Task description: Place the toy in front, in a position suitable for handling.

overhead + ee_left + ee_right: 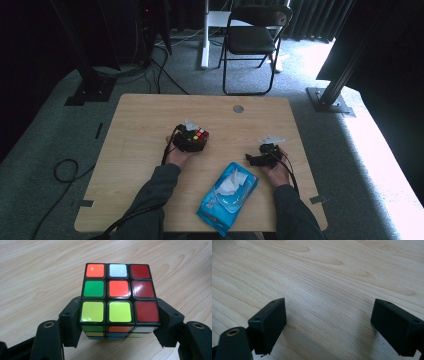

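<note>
A: How far along is this?

B: The left tool [120, 322] is gripping the cube [119, 296], its jaws pressing the two sides of the near bottom rows. The cube is sitting near the middle of the bench [150, 120], slightly toward its left edge. So the grab looks done; whether the cube is resting on the wood or raised, I can't tell. Its colours are mixed, so any turning is yet to come, I'd judge.

A: And the other hand?

B: The right tool [329, 325] is hovering low over bare wood toward the right edge, jaws spread wide, gripping nothing. Both forearms are reaching in from the near edge, with a wipes pack [227, 197] lying between them.
</note>
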`<state>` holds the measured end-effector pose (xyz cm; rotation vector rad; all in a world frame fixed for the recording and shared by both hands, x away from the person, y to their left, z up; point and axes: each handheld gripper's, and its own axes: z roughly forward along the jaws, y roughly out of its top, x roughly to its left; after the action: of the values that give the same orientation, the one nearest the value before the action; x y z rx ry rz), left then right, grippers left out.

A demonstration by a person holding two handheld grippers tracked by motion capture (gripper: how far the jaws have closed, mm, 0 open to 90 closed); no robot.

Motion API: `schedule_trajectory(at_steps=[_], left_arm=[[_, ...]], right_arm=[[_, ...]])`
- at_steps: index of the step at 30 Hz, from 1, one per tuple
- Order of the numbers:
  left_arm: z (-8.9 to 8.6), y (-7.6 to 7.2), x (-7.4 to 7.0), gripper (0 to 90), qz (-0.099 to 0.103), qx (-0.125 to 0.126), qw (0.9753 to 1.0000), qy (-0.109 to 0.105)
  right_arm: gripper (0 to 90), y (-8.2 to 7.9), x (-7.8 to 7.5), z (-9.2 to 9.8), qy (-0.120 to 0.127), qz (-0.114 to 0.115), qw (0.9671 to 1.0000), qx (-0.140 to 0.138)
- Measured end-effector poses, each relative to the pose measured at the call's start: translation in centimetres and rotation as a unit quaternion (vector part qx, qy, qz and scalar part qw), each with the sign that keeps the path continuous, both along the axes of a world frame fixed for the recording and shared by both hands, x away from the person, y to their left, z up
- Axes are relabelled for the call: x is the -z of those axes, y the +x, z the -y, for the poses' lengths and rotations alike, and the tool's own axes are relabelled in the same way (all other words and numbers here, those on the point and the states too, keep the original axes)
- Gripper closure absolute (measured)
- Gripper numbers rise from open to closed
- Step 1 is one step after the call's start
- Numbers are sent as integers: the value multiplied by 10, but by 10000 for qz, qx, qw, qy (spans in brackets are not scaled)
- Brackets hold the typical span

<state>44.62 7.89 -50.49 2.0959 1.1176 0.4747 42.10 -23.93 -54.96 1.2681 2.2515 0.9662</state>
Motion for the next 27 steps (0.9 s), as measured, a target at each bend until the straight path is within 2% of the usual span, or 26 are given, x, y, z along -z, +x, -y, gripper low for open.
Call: schedule_trajectory(at_steps=[2, 4, 8, 10, 20, 23, 25, 27], left_arm=[[7, 1, 1, 341, -42, -30, 10000, -65], [14, 3, 2, 341, -68, -86, 9999, 13], [24, 5, 6, 341, -99, -63, 9999, -12], [27, 6, 7, 341, -103, -33, 9999, 40], [34, 9, 11, 340, -98, -64, 9999, -41], [34, 6, 17, 339, 4, -26, 10000, -18], [35, 6, 18, 324, -18, 17, 10000, -86], [35, 5, 18, 273, -2, 55, 10000, -70]], right_arm=[[127, 0, 0, 0, 0, -1, 10000, 1], [127, 0, 0, 0, 1, -1, 10000, 1], [127, 0, 0, 0, -3, -3, 10000, -1], [127, 0, 0, 0, -3, -4, 10000, -2], [127, 0, 0, 0, 0, 0, 10000, -1], [127, 0, 0, 0, -4, -4, 10000, -1], [127, 0, 0, 0, 2, 2, 10000, 0], [127, 0, 0, 0, 1, 3, 10000, -1]])
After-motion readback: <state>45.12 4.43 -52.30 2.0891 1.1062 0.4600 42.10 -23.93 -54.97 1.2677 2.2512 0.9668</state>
